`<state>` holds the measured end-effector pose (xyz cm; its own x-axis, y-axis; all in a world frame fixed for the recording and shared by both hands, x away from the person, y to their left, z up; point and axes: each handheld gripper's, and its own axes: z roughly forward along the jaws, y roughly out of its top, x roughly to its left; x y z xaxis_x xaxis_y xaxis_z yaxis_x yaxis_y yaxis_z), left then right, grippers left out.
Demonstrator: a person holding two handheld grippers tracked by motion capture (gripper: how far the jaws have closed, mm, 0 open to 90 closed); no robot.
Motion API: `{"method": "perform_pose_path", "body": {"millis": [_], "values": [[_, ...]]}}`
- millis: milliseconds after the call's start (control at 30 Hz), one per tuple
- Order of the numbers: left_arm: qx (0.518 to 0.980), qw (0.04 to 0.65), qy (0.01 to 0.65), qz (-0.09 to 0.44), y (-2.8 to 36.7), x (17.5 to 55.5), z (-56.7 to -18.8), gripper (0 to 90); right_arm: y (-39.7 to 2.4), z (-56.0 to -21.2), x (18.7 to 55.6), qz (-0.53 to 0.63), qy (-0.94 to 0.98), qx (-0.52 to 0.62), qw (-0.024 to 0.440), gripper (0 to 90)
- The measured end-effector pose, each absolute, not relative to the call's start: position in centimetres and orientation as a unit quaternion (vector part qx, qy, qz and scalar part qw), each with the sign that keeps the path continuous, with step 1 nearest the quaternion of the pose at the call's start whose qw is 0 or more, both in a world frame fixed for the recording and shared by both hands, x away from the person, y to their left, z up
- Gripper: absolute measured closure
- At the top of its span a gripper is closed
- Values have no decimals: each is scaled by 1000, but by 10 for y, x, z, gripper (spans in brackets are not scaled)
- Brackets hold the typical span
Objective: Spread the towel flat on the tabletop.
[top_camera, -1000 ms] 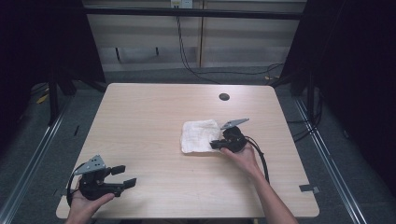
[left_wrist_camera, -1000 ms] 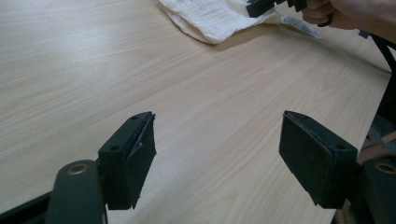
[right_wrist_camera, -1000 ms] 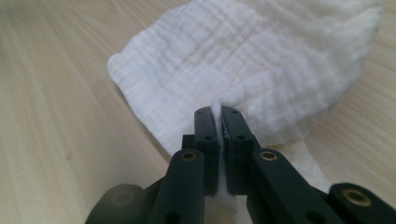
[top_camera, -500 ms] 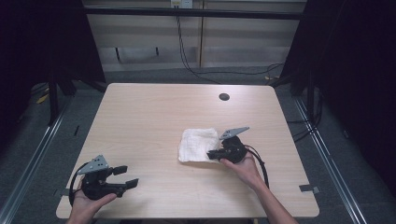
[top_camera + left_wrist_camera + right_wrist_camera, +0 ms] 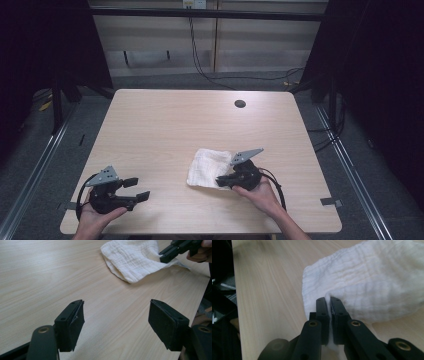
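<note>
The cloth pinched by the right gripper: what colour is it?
White cloth, crinkled weave; clearest in the right gripper view.

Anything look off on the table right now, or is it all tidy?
Nothing spilled or damaged. The white cloth lies loosely folded and rumpled, its near edge pinched in the right gripper. The left gripper is open over bare table.

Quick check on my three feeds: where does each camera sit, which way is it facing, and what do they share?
High view: above the person's side, facing forward and down on the table; both forearms, left gripper, right gripper.
Left gripper view: rides the left gripper, facing along its open jaws toward the white cloth.
Right gripper view: rides the right gripper, jaws shut on the cloth's edge.
All three share the cloth.
</note>
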<state>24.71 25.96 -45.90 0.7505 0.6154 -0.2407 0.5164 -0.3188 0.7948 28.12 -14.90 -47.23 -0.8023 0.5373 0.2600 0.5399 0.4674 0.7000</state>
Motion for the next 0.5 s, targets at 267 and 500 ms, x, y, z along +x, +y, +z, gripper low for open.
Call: {"method": "perform_pose_path", "body": {"millis": [267, 500], "values": [[814, 467, 341, 53, 259, 246, -459, 305, -149, -472, 261, -407, -863, -298, 10, 865], [817, 482, 314, 43, 249, 247, -453, 441, -158, -489, 263, -388, -865, -319, -11, 862]]}}
